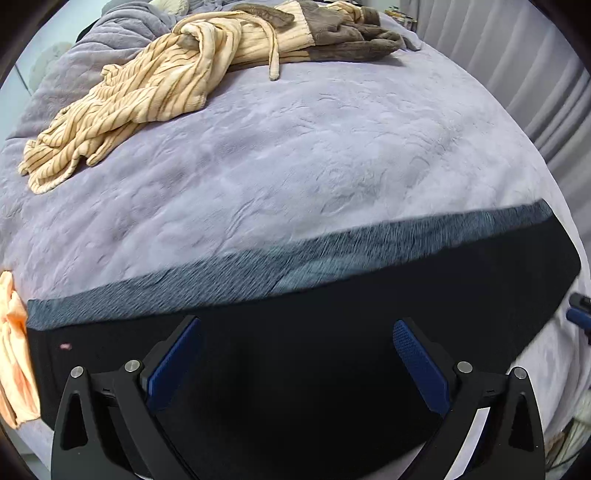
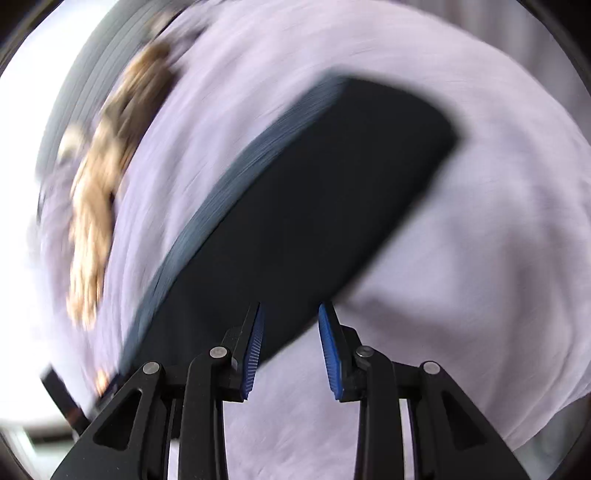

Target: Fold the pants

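Black pants [image 1: 295, 332] lie flat across the near part of the lilac bed, with a grey-blue fleecy inner edge [image 1: 258, 269] along their far side. My left gripper [image 1: 297, 325] is open wide, hovering over the black cloth with nothing between its blue pads [image 1: 173, 365]. In the blurred right wrist view the same pants [image 2: 314, 206] run diagonally. My right gripper [image 2: 290, 314] is open and empty, its fingertips over the near edge of the pants. Its tip shows at the right edge of the left wrist view [image 1: 580, 314].
A tan striped fleece garment [image 1: 140, 99] and a brown plush garment [image 1: 343, 33] lie bunched at the far side of the bed [image 1: 332, 147]. An orange cloth [image 1: 11, 350] sits at the left edge. Grey curtains [image 1: 517, 55] hang on the right.
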`<state>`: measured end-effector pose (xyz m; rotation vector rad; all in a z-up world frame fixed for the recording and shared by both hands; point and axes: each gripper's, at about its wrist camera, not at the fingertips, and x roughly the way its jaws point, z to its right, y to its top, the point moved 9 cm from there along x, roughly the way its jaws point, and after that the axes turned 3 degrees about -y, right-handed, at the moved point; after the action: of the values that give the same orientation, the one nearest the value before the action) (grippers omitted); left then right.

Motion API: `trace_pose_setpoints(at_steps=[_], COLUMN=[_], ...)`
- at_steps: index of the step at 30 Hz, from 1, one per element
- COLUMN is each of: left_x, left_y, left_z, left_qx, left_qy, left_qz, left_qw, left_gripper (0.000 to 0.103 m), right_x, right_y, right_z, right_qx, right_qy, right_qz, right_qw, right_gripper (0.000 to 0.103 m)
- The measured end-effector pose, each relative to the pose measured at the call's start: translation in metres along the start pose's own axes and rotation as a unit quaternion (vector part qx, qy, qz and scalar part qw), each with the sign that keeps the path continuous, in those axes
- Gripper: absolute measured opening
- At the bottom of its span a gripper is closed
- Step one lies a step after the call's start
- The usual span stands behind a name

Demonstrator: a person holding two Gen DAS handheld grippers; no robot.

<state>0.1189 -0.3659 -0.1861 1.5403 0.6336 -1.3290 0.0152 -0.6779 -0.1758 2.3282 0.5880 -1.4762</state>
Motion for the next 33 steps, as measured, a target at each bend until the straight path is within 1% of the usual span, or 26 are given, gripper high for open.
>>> trace_pose_setpoints(at_steps=[1, 3, 4, 6, 7, 9, 11, 12, 13, 15, 16, 17, 18, 19, 20, 23, 24, 27, 29, 31, 33], left_x=[0.01, 0.027, 0.035, 0.052, 0.056, 0.061, 0.06, 0.057, 0.054, 0.046, 0.041, 0.035, 0.031, 0.028, 0.029, 0.03, 0.033, 0.055, 0.068, 0.064, 0.055], left_y=[0.008, 0.016, 0.017, 0.018, 0.017, 0.017, 0.017, 0.018, 0.018, 0.019, 0.019, 0.019, 0.018, 0.016, 0.014, 0.014, 0.015, 0.015, 0.017, 0.019, 0.025], left_z=[0.002, -0.004, -0.007, -0.012, -0.013, -0.014, -0.014, -0.013, -0.013, -0.013, -0.011, -0.006, 0.001, 0.012, 0.022, 0.07, 0.082, 0.098, 0.099, 0.102, 0.105], left_qx=[-0.01, -0.024, -0.032, -0.047, -0.05, -0.047, -0.037, -0.034, -0.031, -0.025, -0.023, -0.022, -0.022, -0.02, -0.015, 0.004, 0.006, -0.014, -0.019, -0.008, -0.005], left_qy=[0.007, 0.028, 0.042, 0.054, 0.054, 0.058, 0.066, 0.073, 0.077, 0.087, 0.088, 0.082, 0.07, 0.054, 0.041, 0.003, -0.002, 0.002, 0.022, 0.031, 0.022], left_qz=[-0.003, -0.01, -0.016, -0.027, -0.028, -0.022, -0.02, -0.023, -0.027, -0.032, -0.032, -0.031, -0.03, -0.031, -0.032, -0.03, -0.029, -0.038, -0.033, -0.039, -0.037], left_qw=[0.9999, 0.9993, 0.9985, 0.9971, 0.9969, 0.997, 0.9969, 0.9965, 0.9962, 0.9954, 0.9953, 0.9959, 0.9969, 0.9978, 0.9985, 0.9995, 0.9996, 0.9992, 0.999, 0.9987, 0.9991], left_gripper=[0.103, 0.103, 0.103, 0.103, 0.103, 0.103, 0.103, 0.103, 0.103, 0.103, 0.103, 0.103, 0.103, 0.103, 0.103, 0.103, 0.103, 0.103, 0.103, 0.103, 0.103], right_x=[-0.001, 0.003, 0.007, 0.017, 0.019, 0.02, 0.026, 0.03, 0.031, 0.026, 0.023, 0.018, 0.014, 0.011, 0.011, 0.018, 0.024, 0.035, 0.042, 0.045, 0.047], right_y=[0.014, 0.038, 0.047, 0.059, 0.066, 0.076, 0.082, 0.083, 0.083, 0.081, 0.08, 0.076, 0.072, 0.068, 0.064, 0.052, 0.052, 0.058, 0.067, 0.077, 0.087], right_z=[0.018, 0.041, 0.048, 0.051, 0.051, 0.046, 0.05, 0.055, 0.058, 0.062, 0.061, 0.066, 0.066, 0.065, 0.066, 0.073, 0.072, 0.067, 0.062, 0.053, 0.043], right_qx=[0.027, 0.06, 0.068, 0.076, 0.073, 0.047, 0.02, 0.021, 0.032, 0.045, 0.046, 0.044, 0.043, 0.043, 0.044, 0.047, 0.049, 0.052, 0.051, 0.052, 0.057], right_qy=[0.002, 0.012, 0.018, 0.035, 0.038, 0.034, 0.003, 0.0, 0.009, 0.039, 0.054, 0.066, 0.081, 0.097, 0.107, 0.116, 0.12, 0.131, 0.14, 0.154, 0.172], right_qz=[0.01, 0.019, 0.02, 0.015, 0.014, 0.017, 0.019, 0.017, 0.014, 0.01, 0.006, 0.002, -0.001, -0.003, -0.006, -0.014, -0.014, 0.0, 0.02, 0.033, 0.039], right_qw=[1.0, 0.998, 0.997, 0.996, 0.996, 0.998, 1.0, 1.0, 0.999, 0.998, 0.997, 0.997, 0.996, 0.994, 0.993, 0.992, 0.991, 0.99, 0.989, 0.986, 0.983], right_gripper=[0.034, 0.034, 0.034, 0.032, 0.017, 0.016, 0.016, 0.016, 0.016, 0.018, 0.022, 0.029, 0.033, 0.041, 0.044, 0.044, 0.044, 0.044, 0.044, 0.046, 0.046])
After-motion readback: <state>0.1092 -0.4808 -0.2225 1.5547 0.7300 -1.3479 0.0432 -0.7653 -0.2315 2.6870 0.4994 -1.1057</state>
